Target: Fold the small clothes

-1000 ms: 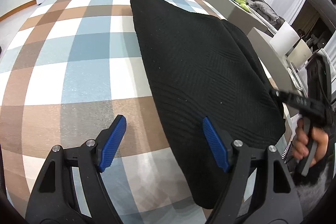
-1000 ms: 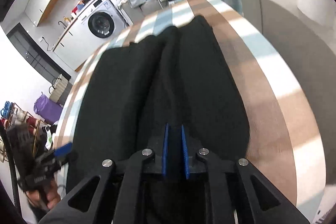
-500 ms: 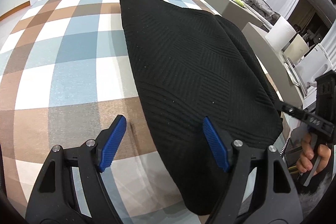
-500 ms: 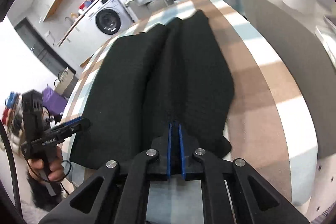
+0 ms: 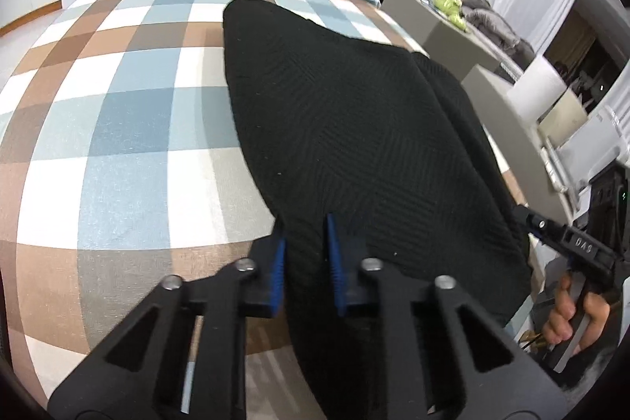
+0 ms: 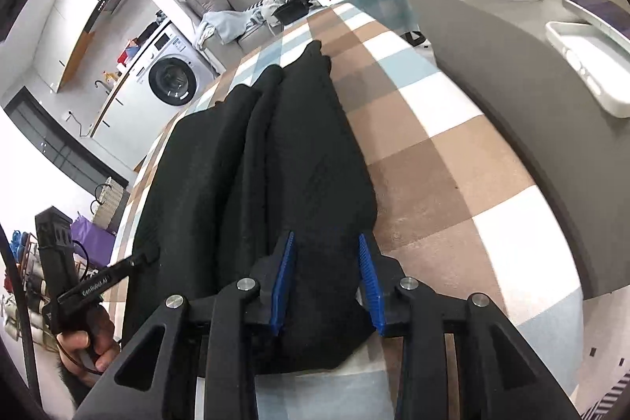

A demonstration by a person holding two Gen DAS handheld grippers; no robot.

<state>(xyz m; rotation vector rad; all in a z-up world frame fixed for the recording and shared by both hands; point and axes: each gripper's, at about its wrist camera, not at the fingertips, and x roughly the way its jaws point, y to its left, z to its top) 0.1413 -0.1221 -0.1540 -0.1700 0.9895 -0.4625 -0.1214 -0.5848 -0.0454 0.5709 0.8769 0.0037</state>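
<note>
A black ribbed knit garment [image 5: 354, 128] is laid out on a table covered with a blue, brown and white checked cloth [image 5: 130, 121]. Its long axis runs from the near edge of the table, where both grippers work, away toward the far edge, where it narrows to a point. It lies toward the right-hand side of the table, and its near hem reaches the near edge.

The left gripper [image 5: 305, 254] is placed at the near left corner of the garment. Its jaws are closing, and a pinch of the black knit is caught between the blue pads [image 5: 278, 266]. In the right wrist view its tip [image 6: 147, 256] is seen touching the garment's left edge.

The right gripper [image 6: 327, 278] is set over the near right portion of the garment. Its jaws are opening, and the cloth lies between them without being pressed by the pads.

A long fold ridge is seen running down the garment along its length, with the right part lying doubled over.

The coming move is judged to turn on the left corner: the left hand is the nearer and already has hold, so the fabric would be carried either across the long axis toward the right edge or along it toward the far end; which cannot be told.
</note>
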